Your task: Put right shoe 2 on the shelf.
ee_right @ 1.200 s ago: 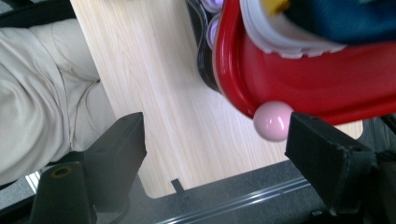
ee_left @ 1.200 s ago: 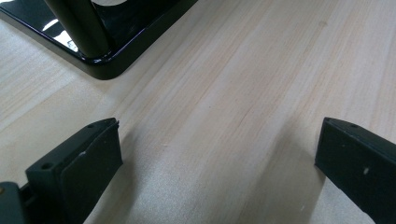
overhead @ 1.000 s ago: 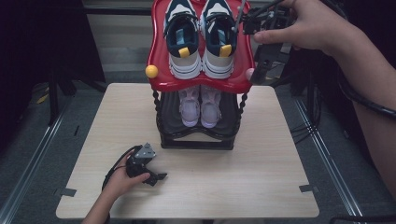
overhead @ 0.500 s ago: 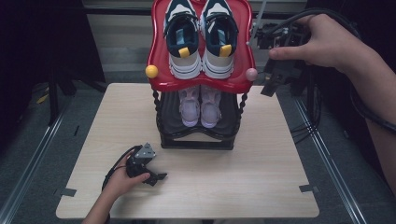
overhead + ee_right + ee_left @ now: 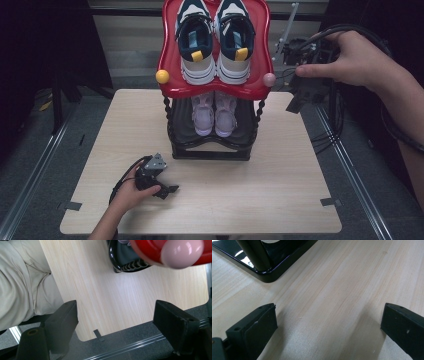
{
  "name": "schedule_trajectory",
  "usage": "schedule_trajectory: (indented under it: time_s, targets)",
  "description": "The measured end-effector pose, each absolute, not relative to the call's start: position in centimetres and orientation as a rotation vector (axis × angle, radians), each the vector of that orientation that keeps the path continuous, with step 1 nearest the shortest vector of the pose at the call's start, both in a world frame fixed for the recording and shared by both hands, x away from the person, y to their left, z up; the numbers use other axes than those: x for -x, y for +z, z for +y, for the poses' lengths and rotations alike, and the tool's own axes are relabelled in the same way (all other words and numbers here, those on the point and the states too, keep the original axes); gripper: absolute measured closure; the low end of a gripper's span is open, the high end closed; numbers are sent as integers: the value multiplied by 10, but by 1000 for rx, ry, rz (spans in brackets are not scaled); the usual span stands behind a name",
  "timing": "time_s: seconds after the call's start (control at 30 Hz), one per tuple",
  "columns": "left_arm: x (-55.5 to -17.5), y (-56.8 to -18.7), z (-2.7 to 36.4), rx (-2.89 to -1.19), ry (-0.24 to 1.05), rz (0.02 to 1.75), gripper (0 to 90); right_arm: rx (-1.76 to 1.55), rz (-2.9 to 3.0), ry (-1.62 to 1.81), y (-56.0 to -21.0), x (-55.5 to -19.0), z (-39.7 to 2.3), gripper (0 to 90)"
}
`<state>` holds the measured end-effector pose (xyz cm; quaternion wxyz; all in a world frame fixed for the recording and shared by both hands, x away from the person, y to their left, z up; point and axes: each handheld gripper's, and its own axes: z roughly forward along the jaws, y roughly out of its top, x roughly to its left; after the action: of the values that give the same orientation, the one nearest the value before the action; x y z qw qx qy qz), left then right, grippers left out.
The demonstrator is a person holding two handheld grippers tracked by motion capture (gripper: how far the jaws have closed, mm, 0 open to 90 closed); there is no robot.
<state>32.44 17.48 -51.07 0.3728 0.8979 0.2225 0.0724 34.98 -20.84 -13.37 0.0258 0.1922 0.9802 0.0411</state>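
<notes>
A two-tier shoe rack (image 5: pixel 212 147) stands at the back middle of the wooden table (image 5: pixel 280 180). Its red top shelf (image 5: pixel 170 65) carries a pair of navy, white and yellow sneakers (image 5: pixel 214 40); the black lower shelf holds a pale pink pair (image 5: pixel 214 112). My left gripper (image 5: pixel 172 190) rests on the table at the front left, jaws open and empty, with the rack's black foot (image 5: pixel 265 271) ahead of it. My right gripper (image 5: pixel 296 105) hangs in the air to the right of the rack, beside the pink ball (image 5: pixel 269 79) (image 5: pixel 181 252), pointing down with open, empty jaws.
A yellow ball (image 5: pixel 162 76) marks the red shelf's left corner. Cables (image 5: pixel 330 135) trail off the table's right side over grey floor with metal rails (image 5: pixel 350 170). In the right gripper view, beige trousers (image 5: pixel 22 285) lie beyond the table's edge, with a tape mark (image 5: pixel 97 334) at the corner.
My right gripper has moved away from the red shelf's right edge, going right and downward. The left gripper and the shoes have stayed put.
</notes>
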Motion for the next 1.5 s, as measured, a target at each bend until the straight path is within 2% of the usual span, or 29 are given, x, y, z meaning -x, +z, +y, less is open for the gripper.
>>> schedule_trajectory:
  time_s: [1.5]
  targets:
    - [-325, -511, 175, -2301, 188, 568, 0, -592, 3059, 48, -213, -341, -240, 194]
